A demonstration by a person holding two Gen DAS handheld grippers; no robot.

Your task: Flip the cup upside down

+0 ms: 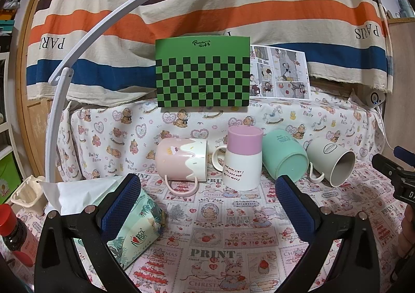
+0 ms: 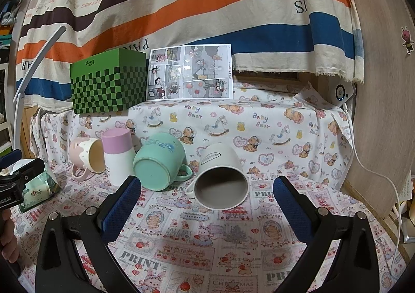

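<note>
**Now: four cups in a row, both claws empty**

I see my left gripper (image 1: 207, 194) and right gripper (image 2: 207, 195) both spread wide, holding nothing. On the printed pink tablecloth (image 2: 197, 249) the grey ceramic cup (image 2: 220, 180) lies on its side, mouth toward my right gripper, just beside the tipped mint-green mug (image 2: 159, 160).

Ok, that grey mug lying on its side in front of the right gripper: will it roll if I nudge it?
Probably. The grey mug lies on its round wall, mouth toward the camera, so it may roll until its handle catches the cloth. It looks like glazed ceramic: likely rigid, somewhat slippery and breakable.
</note>
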